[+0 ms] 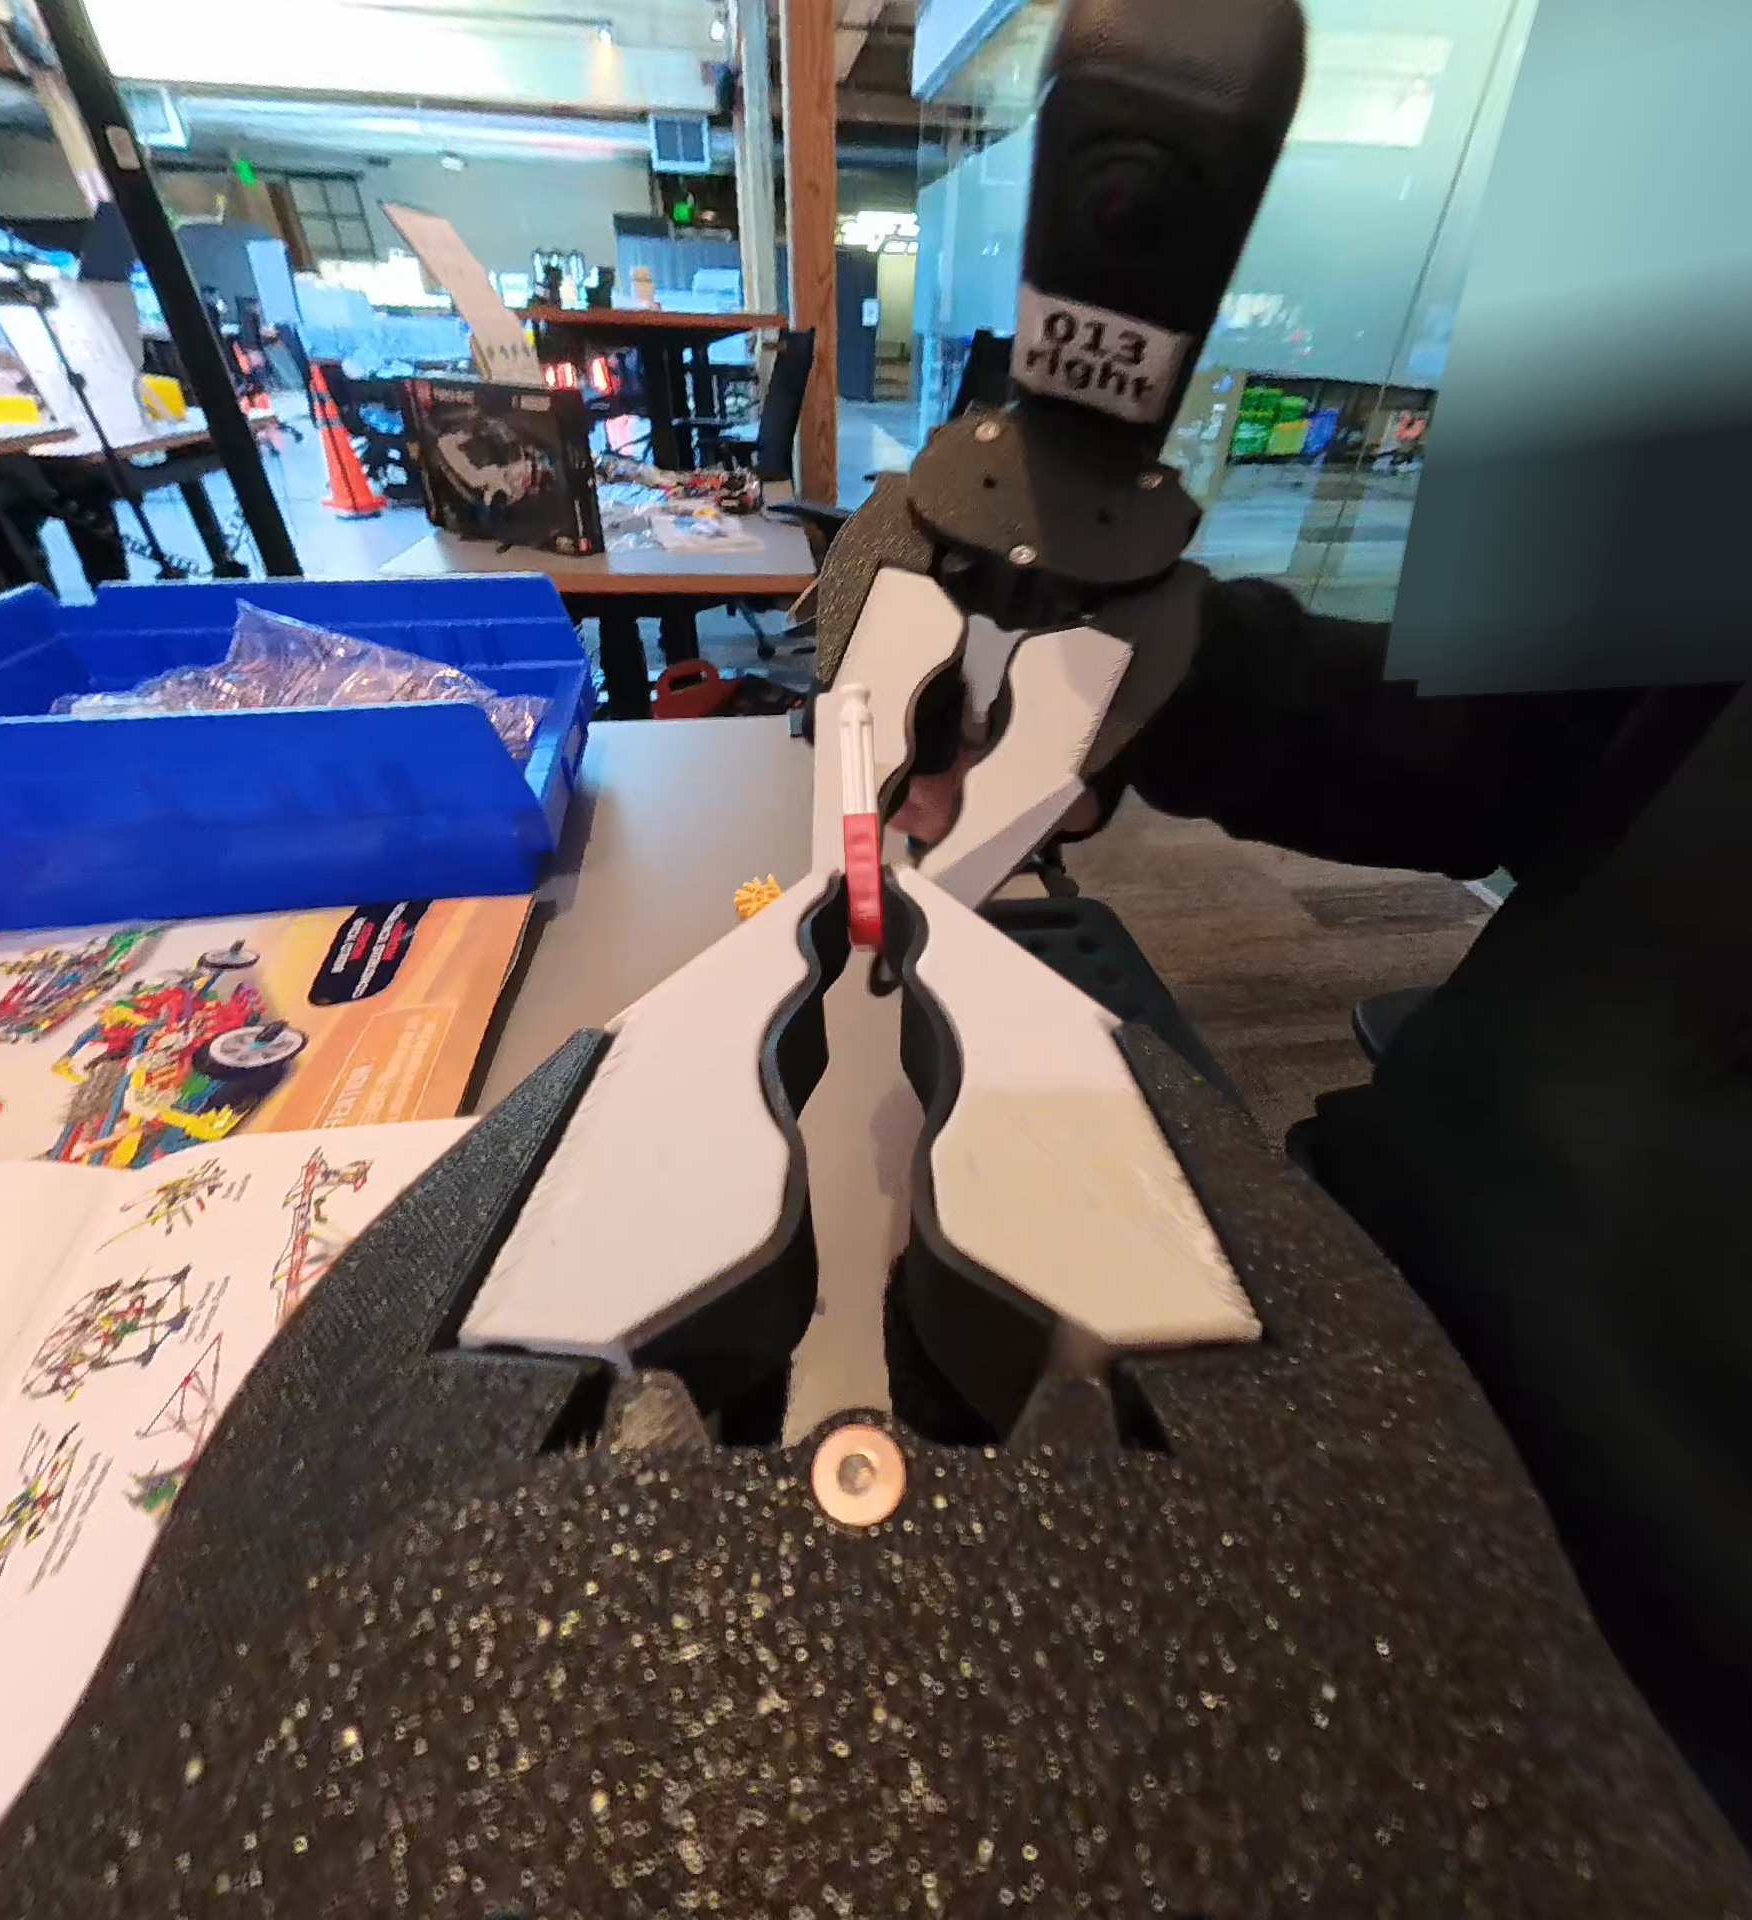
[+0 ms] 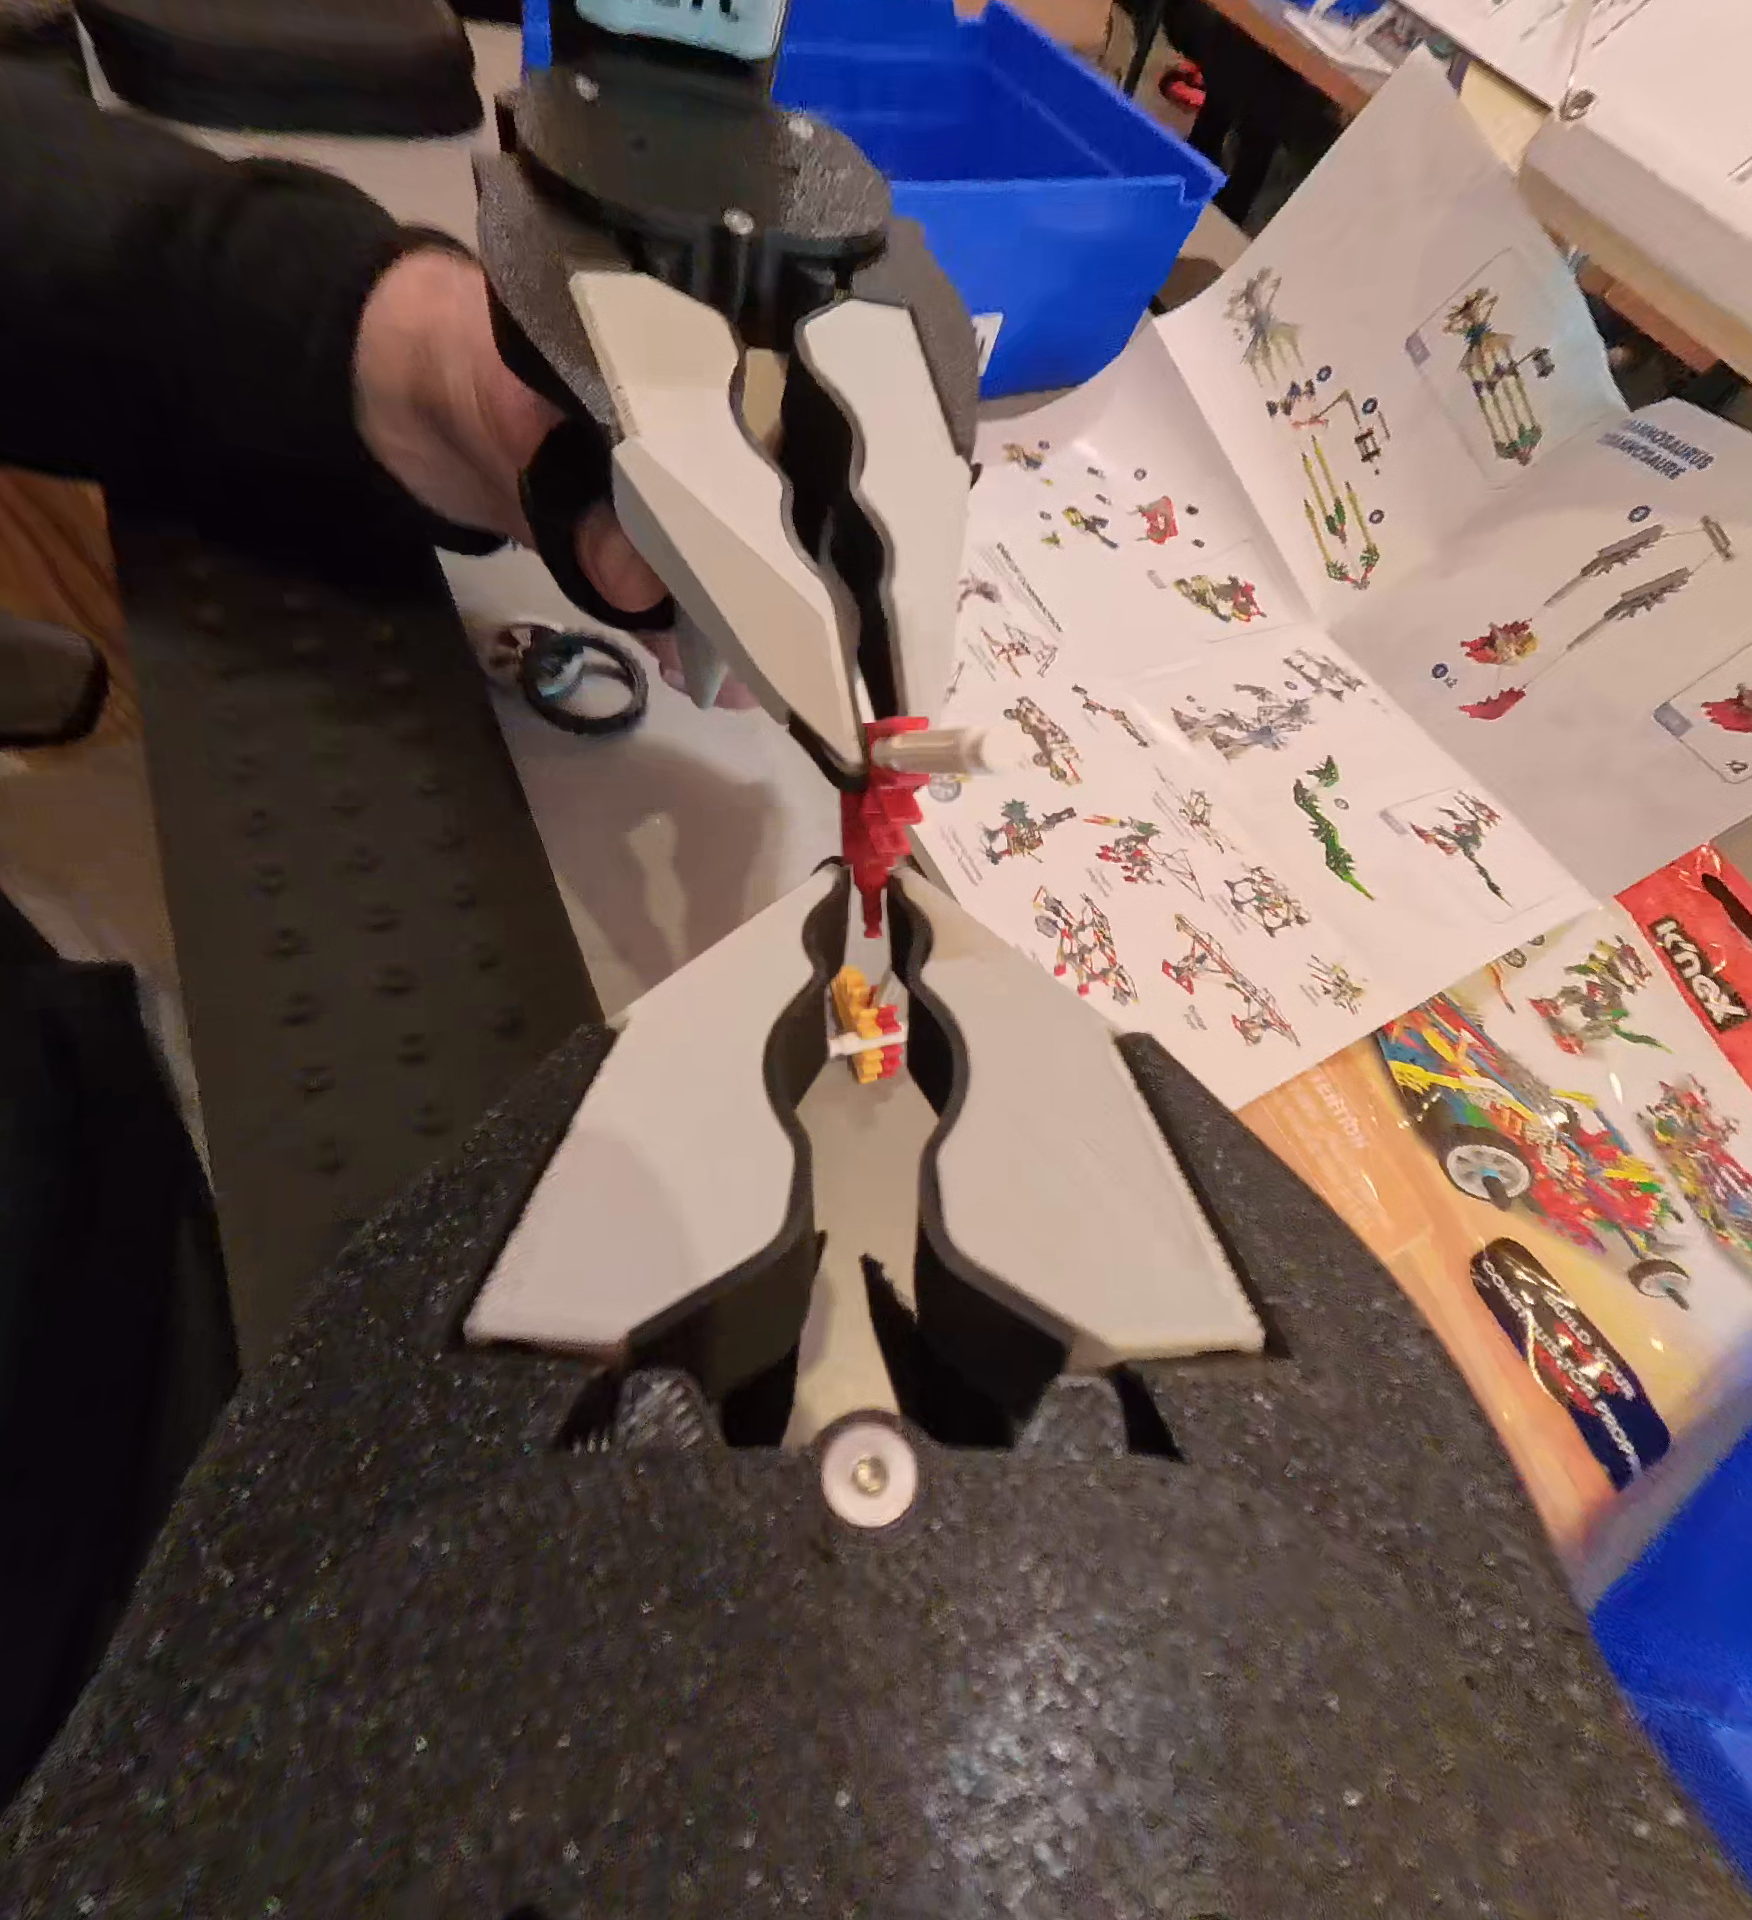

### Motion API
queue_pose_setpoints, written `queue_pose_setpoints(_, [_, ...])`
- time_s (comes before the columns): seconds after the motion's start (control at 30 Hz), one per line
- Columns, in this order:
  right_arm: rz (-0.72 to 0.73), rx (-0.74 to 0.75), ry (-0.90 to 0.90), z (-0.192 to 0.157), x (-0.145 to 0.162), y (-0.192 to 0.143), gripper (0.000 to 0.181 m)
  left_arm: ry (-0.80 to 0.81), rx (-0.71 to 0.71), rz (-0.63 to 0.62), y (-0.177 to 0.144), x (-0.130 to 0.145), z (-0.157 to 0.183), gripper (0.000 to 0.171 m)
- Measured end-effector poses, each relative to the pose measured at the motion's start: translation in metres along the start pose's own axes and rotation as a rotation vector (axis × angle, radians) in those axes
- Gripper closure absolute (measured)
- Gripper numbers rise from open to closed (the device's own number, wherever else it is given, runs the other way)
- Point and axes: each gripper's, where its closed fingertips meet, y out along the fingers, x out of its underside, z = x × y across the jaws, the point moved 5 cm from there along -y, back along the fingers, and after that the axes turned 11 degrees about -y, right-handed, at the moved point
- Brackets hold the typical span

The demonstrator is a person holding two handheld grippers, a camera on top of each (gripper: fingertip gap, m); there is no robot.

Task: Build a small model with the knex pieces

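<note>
Above the bench (image 1: 685,800), at nine o'clock sits a blue bin (image 1: 228,790); toward centre the left hand-held gripper (image 1: 864,904) pinches a red connector (image 1: 864,883) carrying a white rod (image 1: 856,748); at one o'clock the right hand-held gripper (image 2: 867,883), nearly closed, grips a red-and-yellow assembly (image 2: 877,831).

- Your right gripper (image 2: 867,883) sits at the centre, its jaws closed on a red connector piece (image 2: 872,836) that pokes out toward 12 o'clock.
- Your left gripper (image 2: 851,743) comes down from 12 o'clock, tips pinched on a white rod (image 2: 934,748) lying crosswise just above the red piece.
- Your hand (image 2: 467,416) grips its handle at 10 o'clock.
- An unfolded instruction sheet (image 2: 1267,675) spreads at 2 o'clock, a colourful toy box (image 2: 1537,1143) at 4 o'clock.
- A blue bin (image 2: 1038,187) stands at 1 o'clock.
- A black ring (image 2: 581,686) lies on the table (image 2: 685,831) at 10 o'clock.
</note>
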Motion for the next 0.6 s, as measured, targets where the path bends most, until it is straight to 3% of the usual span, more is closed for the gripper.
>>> queue_pose_setpoints(0.27, [0.034, -0.024, 0.027, 0.000, -0.001, -0.003, 0.177, -0.003, 0.032, 0.010, -0.002, -0.001, 0.000, 0.169])
queue_pose_setpoints(0.6, [-0.125, -0.043, -0.082, -0.004, 0.006, 0.002, 0.177, 0.127, -0.041, -0.148, -0.008, 0.010, -0.002, 0.166])
